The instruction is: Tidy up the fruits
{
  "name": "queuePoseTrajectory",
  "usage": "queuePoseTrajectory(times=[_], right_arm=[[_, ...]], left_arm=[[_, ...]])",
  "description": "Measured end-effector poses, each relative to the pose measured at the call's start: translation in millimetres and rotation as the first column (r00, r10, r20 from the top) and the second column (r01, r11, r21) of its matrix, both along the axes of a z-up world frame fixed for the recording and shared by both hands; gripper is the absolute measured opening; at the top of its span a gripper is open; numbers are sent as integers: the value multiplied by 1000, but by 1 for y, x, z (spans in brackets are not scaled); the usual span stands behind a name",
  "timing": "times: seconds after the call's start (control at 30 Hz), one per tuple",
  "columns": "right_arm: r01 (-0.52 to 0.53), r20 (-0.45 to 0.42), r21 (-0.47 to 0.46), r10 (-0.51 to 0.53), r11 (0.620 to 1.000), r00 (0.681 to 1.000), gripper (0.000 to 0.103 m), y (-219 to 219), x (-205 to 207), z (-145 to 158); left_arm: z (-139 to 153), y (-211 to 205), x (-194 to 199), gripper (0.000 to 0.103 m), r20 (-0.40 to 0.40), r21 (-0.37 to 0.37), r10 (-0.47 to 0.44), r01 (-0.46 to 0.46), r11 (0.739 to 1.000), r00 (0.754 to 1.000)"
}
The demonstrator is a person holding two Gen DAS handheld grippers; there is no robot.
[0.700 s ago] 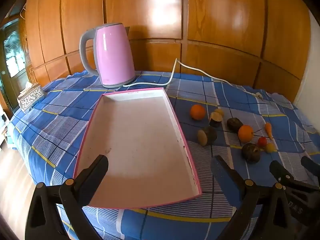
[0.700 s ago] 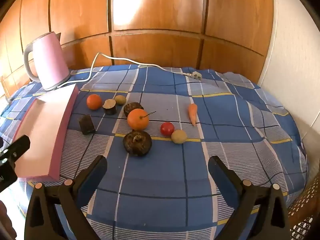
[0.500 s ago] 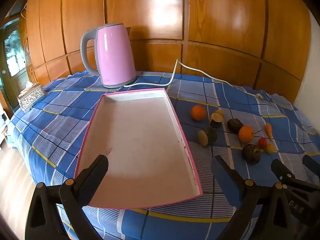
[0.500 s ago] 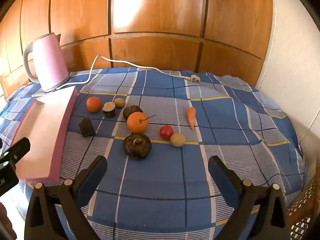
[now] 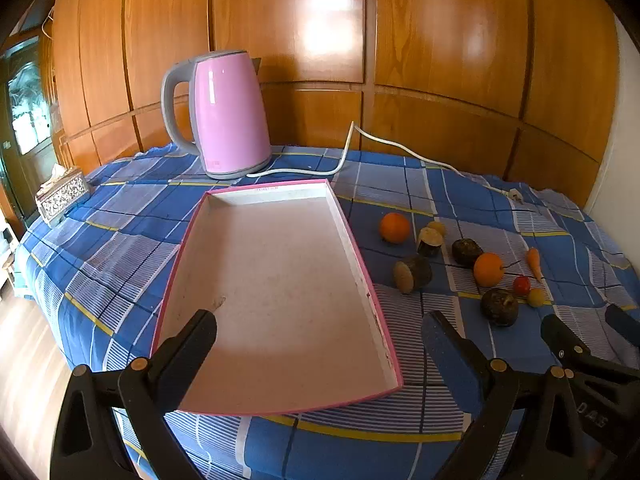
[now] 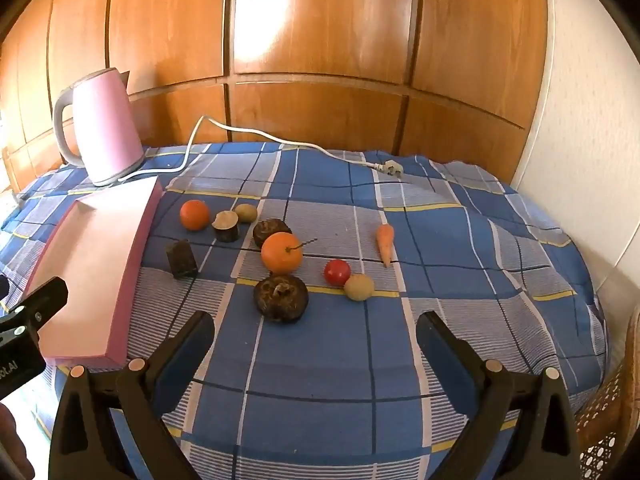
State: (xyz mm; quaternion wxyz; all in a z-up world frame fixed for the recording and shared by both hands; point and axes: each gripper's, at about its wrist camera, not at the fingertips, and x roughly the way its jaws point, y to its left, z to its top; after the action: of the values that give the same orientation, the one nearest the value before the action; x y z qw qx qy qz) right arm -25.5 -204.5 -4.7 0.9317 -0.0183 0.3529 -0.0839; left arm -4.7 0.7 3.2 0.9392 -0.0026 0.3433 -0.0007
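Observation:
A pink-rimmed white tray (image 5: pixel 362 264) lies empty on the blue plaid cloth; it also shows in the right wrist view (image 6: pixel 136 240). To its right lie several fruits and vegetables: an orange (image 6: pixel 194 215), a stemmed orange (image 6: pixel 281 258), a dark round fruit (image 6: pixel 281 298), a red tomato (image 6: pixel 337 272), a yellowish ball (image 6: pixel 359 287), a small carrot (image 6: pixel 385 243), and dark cut pieces (image 6: pixel 182 258). My left gripper (image 5: pixel 320 332) is open and empty over the tray's near end. My right gripper (image 6: pixel 314 334) is open and empty in front of the dark round fruit.
A pink kettle (image 5: pixel 230 114) stands behind the tray, its white cord and plug (image 6: pixel 390 168) trailing right across the cloth. A tissue box (image 5: pixel 62 196) sits at the far left. Wood panelling rises behind the table. A wicker piece (image 6: pixel 604 420) stands at the right edge.
Both views have shifted slightly as the grippers moved a little; the right gripper has eased closer to the fruits. Both stay open. No object has moved.

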Motion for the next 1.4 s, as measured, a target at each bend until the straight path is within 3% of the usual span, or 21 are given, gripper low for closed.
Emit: queuePoseTrajectory(times=[1.4], right_arm=[[13, 41, -7, -12, 1000, 999, 102, 0, -7, 9]], left_arm=[[6, -2, -6, 103, 8, -7, -12, 12, 1000, 1000]])
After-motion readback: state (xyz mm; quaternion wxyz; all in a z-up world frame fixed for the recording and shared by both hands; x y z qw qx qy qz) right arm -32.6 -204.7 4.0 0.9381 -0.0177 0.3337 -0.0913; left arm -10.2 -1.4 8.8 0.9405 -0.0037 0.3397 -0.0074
